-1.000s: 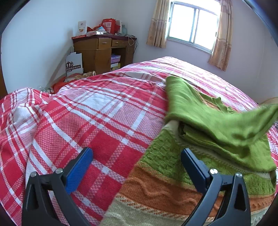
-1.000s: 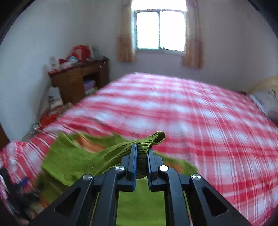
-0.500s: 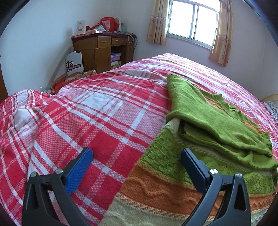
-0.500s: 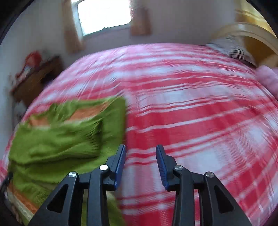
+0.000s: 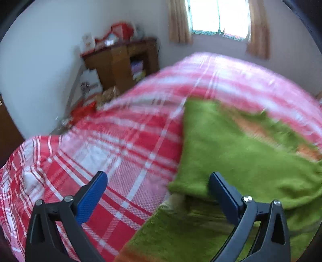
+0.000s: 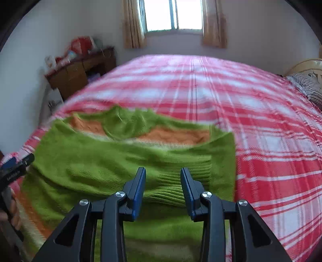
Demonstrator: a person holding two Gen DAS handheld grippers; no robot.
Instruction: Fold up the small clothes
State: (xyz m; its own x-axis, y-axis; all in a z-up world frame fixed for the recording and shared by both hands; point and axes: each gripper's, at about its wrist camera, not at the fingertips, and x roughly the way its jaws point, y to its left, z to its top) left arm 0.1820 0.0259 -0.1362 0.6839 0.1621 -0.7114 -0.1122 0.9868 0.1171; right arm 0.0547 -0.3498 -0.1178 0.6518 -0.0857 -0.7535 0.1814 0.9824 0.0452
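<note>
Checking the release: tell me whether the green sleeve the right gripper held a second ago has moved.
Yes. The sleeve has dropped from in front of the window onto the sweater on the bed; the right gripper stands open above it.

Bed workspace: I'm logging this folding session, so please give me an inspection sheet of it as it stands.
Surface: bed under a red and white checked cover, rumpled at the near left corner.
Job's things: green and orange knitted sweater lying on the bed, one green part folded across the body.
Clutter: nothing seen on the bed apart from a striped pillow at the far right.
Grippers: left gripper open wide, empty, at the sweater's left edge; right gripper open, empty, over the ribbed fold.
Cables: nothing seen.
Surroundings: wooden desk piled with red bags and boxes, a white paper bag beside it, curtained window.
</note>
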